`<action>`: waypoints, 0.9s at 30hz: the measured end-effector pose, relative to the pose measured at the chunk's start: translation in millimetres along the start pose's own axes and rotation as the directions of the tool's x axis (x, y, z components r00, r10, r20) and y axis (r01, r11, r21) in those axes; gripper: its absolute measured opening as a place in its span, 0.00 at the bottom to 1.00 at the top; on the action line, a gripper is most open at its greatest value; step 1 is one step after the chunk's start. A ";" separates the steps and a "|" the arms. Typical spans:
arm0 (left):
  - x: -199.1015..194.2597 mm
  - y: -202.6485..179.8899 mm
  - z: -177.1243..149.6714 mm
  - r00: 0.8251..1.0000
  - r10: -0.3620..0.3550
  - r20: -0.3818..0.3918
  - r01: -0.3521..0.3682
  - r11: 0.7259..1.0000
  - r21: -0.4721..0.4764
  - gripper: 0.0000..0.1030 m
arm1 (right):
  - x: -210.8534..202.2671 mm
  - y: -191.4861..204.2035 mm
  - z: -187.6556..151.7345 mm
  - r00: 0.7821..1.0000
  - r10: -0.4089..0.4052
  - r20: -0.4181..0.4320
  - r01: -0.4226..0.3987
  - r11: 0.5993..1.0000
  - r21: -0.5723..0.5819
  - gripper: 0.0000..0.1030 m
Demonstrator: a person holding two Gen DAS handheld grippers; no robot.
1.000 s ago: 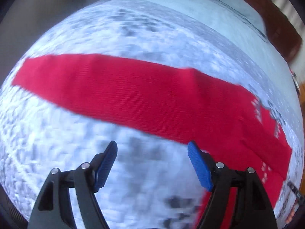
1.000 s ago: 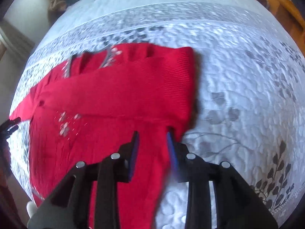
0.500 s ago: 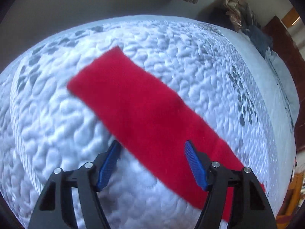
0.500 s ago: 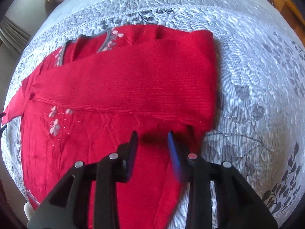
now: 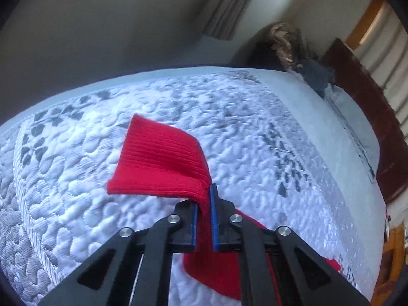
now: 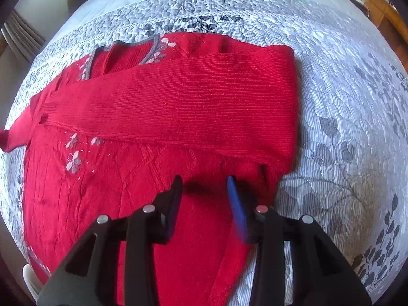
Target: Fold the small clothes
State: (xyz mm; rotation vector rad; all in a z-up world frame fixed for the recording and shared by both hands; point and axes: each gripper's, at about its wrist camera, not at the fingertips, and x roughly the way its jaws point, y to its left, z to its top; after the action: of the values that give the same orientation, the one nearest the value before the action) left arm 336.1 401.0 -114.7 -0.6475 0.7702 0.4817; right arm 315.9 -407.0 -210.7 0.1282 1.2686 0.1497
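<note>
Left fingers [image 5: 202,204] pinch red sleeve [image 5: 163,163], lifted.

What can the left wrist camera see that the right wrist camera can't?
Only the left wrist view shows the left gripper pinching the sweater's red sleeve, lifted off the bed, plus a dark headboard. Only the right wrist view shows the open right gripper above the sweater body, with a sleeve folded across it. Both show the red sweater and the quilted bedspread.
</note>
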 end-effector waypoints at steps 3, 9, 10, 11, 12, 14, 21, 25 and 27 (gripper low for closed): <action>-18.7 -51.9 -18.3 0.998 -0.065 0.010 0.063 0.988 0.141 0.08 | -10.2 2.5 -5.4 1.000 0.000 0.022 0.000 1.000 -0.014 0.36; -44.8 -160.2 -87.2 0.986 -0.161 -0.038 0.163 0.899 0.406 0.08 | -33.1 4.4 -23.1 0.998 0.028 0.061 -0.027 0.999 -0.032 0.36; -45.8 -178.7 -103.0 0.982 -0.178 -0.062 0.187 0.880 0.437 0.08 | -35.9 4.1 -25.8 0.997 0.033 0.064 -0.031 0.999 -0.034 0.37; -45.9 -191.2 -115.2 0.978 -0.191 -0.081 0.207 0.866 0.455 0.08 | -39.9 2.7 -29.3 0.997 0.037 0.070 -0.034 0.999 -0.037 0.37; -45.8 -203.6 -128.2 0.974 -0.203 -0.101 0.227 0.852 0.472 0.08 | -42.0 1.4 -31.2 0.997 0.038 0.073 -0.035 0.999 -0.037 0.37; -44.2 -230.9 -158.3 0.963 -0.224 -0.151 0.269 0.817 0.510 0.08 | -47.1 -3.6 -35.9 0.996 0.041 0.083 -0.038 0.999 -0.035 0.37; -44.4 -308.6 -261.4 0.900 -0.300 -0.316 0.431 0.724 0.539 0.08 | -48.8 -17.7 -44.3 0.994 0.057 0.089 -0.057 0.998 -0.004 0.37; -38.1 -340.1 -317.6 0.885 -0.271 -0.378 0.454 0.685 0.570 0.08 | -46.3 -21.8 -49.2 0.995 0.061 0.084 -0.062 0.998 0.008 0.37; -26.0 -342.6 -331.7 0.875 -0.234 -0.423 0.461 0.671 0.581 0.09 | -43.5 -23.2 -51.2 0.995 0.066 0.075 -0.067 0.998 0.014 0.38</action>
State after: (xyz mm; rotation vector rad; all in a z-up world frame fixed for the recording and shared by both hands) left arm 370.5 -73.7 -154.1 -0.1699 1.0198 -0.2877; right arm 255.2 -437.1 -188.9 0.1890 1.1923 0.1899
